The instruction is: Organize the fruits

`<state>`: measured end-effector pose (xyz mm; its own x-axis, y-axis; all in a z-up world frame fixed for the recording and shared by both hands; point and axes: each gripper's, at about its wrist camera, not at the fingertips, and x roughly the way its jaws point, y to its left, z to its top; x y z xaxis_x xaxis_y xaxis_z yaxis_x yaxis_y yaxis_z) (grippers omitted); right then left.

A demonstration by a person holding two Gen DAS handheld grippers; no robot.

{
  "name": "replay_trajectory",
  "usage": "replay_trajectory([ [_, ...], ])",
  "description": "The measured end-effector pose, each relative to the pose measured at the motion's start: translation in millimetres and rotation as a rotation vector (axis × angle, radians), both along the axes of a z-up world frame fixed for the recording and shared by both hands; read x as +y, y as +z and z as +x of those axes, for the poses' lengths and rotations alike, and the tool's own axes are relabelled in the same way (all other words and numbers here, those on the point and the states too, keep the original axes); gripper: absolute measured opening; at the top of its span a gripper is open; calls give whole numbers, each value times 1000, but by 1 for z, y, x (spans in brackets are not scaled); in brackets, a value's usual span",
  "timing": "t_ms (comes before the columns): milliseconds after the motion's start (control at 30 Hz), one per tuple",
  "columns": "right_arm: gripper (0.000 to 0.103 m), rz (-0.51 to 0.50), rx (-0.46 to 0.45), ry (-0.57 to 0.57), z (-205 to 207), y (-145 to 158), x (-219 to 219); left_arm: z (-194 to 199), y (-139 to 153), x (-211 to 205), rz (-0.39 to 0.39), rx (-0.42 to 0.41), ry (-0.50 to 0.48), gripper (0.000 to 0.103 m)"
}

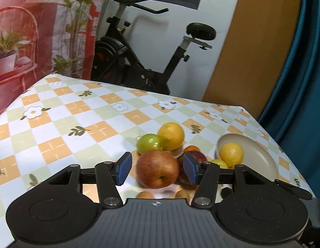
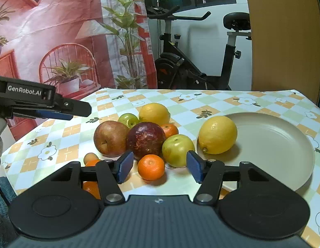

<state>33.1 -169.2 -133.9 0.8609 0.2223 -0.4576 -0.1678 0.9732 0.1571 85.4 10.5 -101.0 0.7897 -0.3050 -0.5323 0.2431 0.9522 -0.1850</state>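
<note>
Landmark: the beige plate point(image 2: 283, 144), on the checked tablecloth point(image 2: 211, 105) toward the right side of the table; every place below is told from it.
Lemon on plate: one lemon point(image 2: 217, 134) rests on the plate's left rim, close to the edge, so a knock could roll it off.
Fruit pile: just left of the plate the rest lie bunched and touching: a green apple point(image 2: 177, 150), a dark red fruit point(image 2: 146, 140), a red apple point(image 2: 110, 138), a second lemon point(image 2: 154, 113), a small green fruit point(image 2: 128, 119) and a mandarin point(image 2: 151, 167) at the near side.
Left gripper point(image 1: 158, 168): fingers spread apart, with the red apple point(image 1: 158, 169) between the blue pads; no contact shows, though the apple is blurred. In the right wrist view it hangs above the table, well left of the plate.
Right gripper point(image 2: 159, 166): fingers apart and empty, the mandarin and the green apple lying in the gap between them, left of the plate.
Risk, rolling: the fruits lean on each other; lifting the red apple could free its neighbours toward the table's near edge.
Risk, grip: the apple is round and smooth; an off-centre squeeze could squirt it out.
Risk, double catch: the right fingers bracket two fruits; closing may pinch both or shove one into the plate.
Risk, collision: both grippers work the same pile left of the plate and could foul each other.
</note>
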Motion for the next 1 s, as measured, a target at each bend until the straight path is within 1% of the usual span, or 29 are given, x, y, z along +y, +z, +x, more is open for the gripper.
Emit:
replay_trajectory([
  [133,58,4,2,9,-1,-1,0,0,-2,12,4,2,29,57],
  [233,54,6,2,23,-1,-2,0,0,-3,21,3,8,41,56],
  [300,45,9,7,44,-1,-2,1,0,-3,26,4,10,50,54],
  [400,36,4,17,77,0,-4,6,0,-6,30,1,20,53,51],
  [500,34,-3,22,100,1,-5,10,0,-12,29,4,36,46,48],
  [533,32,-3,25,106,2,-5,11,1,-14,29,5,43,42,45],
  [600,26,-2,34,118,4,-6,13,2,-19,30,3,59,39,45],
  [700,21,6,50,136,8,-8,14,2,-23,31,-3,74,39,45],
  [767,19,6,57,154,13,-7,16,3,-26,32,-5,81,38,45],
  [1000,19,20,82,174,35,-5,24,4,-31,35,-18,99,31,45],
])
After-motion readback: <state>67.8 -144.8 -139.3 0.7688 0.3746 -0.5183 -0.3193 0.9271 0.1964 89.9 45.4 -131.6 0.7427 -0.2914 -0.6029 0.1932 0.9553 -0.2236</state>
